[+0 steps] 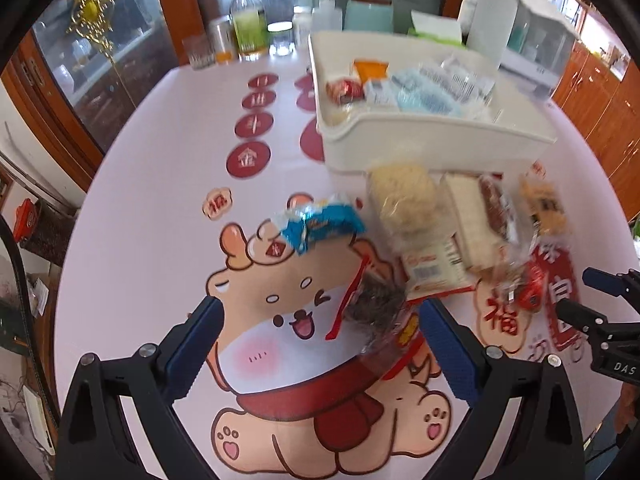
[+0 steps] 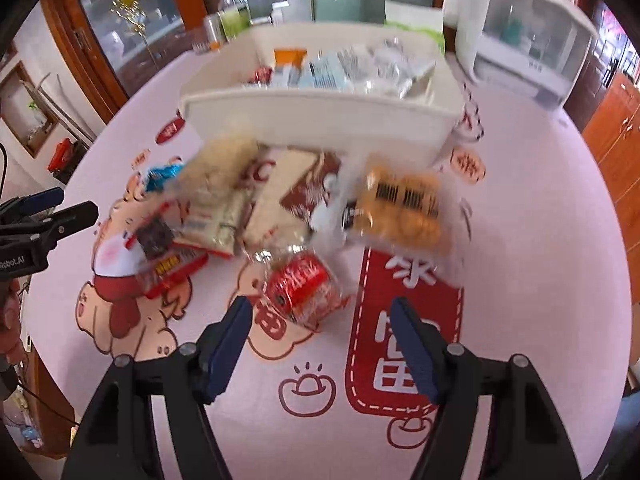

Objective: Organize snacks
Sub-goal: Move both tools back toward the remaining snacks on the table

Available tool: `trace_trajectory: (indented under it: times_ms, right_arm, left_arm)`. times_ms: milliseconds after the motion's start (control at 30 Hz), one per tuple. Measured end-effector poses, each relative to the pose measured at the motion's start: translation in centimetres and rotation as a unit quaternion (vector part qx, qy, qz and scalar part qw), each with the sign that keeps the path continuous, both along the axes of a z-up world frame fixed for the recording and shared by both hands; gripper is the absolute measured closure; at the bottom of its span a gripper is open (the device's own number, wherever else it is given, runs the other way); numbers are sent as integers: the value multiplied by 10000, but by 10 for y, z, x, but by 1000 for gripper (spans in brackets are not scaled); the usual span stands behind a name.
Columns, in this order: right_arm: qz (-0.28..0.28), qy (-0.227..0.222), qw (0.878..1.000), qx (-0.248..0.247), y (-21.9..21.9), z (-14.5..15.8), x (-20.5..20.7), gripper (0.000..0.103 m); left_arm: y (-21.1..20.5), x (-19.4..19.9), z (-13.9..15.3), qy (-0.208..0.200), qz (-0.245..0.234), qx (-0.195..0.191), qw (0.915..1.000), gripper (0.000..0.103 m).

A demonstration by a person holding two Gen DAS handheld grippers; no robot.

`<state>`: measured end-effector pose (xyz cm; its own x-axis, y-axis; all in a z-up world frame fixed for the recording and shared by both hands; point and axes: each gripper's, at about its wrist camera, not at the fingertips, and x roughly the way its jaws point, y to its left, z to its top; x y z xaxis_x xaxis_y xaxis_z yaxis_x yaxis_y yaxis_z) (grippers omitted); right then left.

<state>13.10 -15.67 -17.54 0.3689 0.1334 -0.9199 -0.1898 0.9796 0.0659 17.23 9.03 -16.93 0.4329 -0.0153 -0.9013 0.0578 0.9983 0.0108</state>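
Both grippers, left gripper and right gripper, gape empty above the tablecloth. Loose snacks lie ahead: a dark snack pack, a red-wrapped snack. Beyond, the white bin holds several packets.

Pink cartoon-printed tablecloth, cream bin

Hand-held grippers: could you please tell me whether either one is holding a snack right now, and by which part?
Nothing is held. The left hand-held gripper and right hand-held gripper are both open above the table, short of the snacks.
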Motion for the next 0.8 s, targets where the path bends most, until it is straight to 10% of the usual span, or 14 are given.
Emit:
trace_trajectory:
  times_ms: [800]
  right_arm:
    - [147,374,9991,-98,27,-48,25,33]
  left_arm:
    - [1,43,-78,902,-349,-787,9922,19]
